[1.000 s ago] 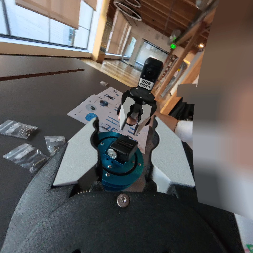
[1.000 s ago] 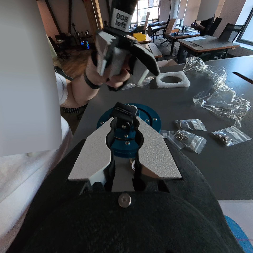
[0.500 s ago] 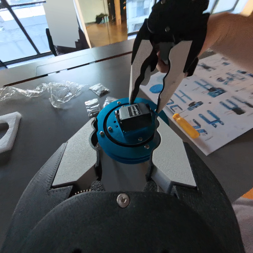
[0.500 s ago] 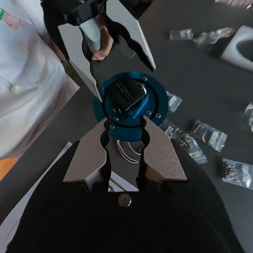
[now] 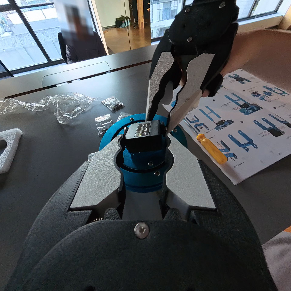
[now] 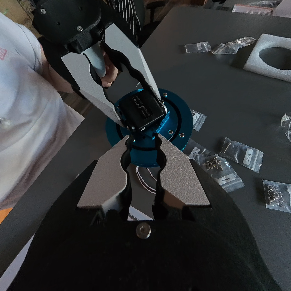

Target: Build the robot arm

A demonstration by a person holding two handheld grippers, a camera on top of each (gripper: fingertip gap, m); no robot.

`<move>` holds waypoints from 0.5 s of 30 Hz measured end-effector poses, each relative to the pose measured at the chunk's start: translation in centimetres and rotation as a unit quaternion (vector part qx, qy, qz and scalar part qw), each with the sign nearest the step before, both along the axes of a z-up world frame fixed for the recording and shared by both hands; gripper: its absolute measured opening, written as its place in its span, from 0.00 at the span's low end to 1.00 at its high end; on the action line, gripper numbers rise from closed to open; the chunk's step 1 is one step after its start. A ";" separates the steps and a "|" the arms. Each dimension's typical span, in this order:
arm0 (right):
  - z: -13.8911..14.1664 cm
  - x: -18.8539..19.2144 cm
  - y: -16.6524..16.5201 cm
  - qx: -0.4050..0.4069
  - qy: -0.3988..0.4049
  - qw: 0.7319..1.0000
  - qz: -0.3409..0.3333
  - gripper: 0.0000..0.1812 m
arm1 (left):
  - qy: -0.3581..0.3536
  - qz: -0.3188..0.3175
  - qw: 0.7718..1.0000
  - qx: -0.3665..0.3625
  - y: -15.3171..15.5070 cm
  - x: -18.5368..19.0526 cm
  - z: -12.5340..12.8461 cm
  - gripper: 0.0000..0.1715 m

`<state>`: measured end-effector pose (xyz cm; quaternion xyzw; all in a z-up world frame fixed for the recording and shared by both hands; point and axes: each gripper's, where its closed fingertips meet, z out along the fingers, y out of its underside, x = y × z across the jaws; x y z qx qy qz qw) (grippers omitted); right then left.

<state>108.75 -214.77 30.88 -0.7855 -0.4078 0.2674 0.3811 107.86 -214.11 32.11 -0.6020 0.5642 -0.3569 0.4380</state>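
The left gripper (image 5: 144,137) is partly open. Its two fingers sit on the two ends of a small black box (image 5: 144,130), and they look to be pressed on it, so it has hold of the box. The black box sits on top of the blue round base (image 5: 141,181), in a little blue holder (image 6: 163,124) at the middle of the base.

The right gripper (image 6: 142,136) comes down from the other side of the base. It is open a little. Its tips are at the edge of the blue holder, just under the black box. It is too hard to see if they squeeze the holder or only touch it.

The box is smooth and small, so a soft, even squeeze at both ends looks best. Both grippers crowd one spot, so slow moves would keep their tips from bumping.

A thin white wire (image 6: 141,174) pokes out from under the base. The base stands on a dark table (image 5: 47,157).

Just beside the base lie small clear bags. One bag (image 6: 220,171) holds a heap of little screws. Another bag (image 6: 275,196), farther from the base, holds small metal rings. A third bag (image 6: 241,154) holds one long thin pin. Well away from the base is a white foam block (image 6: 255,58) with a round hole, and nothing is in the hole. Loose clear wrap (image 5: 63,105) lies past the bags. On the other side of the base is a paper sheet (image 5: 252,126) with blue drawings, and a yellow screwdriver (image 5: 211,151) rests on it.
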 end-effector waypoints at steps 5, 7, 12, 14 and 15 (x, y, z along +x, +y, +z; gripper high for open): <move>0.2 0.0 -0.4 0.025 0.024 0.999 -0.009 0.17 | 0.008 -0.059 0.997 -0.051 -0.7 0.3 0.5 0.28; 0.4 0.1 -0.4 0.041 0.035 0.998 -0.019 0.18 | 0.013 -0.091 0.992 -0.089 -1.0 0.4 0.7 0.28; 0.6 0.4 -0.5 0.057 0.077 0.994 -0.054 0.30 | 0.015 -0.153 0.971 -0.181 -0.7 0.5 1.7 0.28; 1.4 0.7 -0.3 0.054 0.113 0.989 -0.076 0.34 | 0.001 -0.179 0.963 -0.202 -0.2 0.6 2.5 0.28; 2.0 0.9 -0.1 0.047 0.140 0.985 -0.087 0.35 | -0.008 -0.196 0.958 -0.209 -0.1 0.7 2.9 0.28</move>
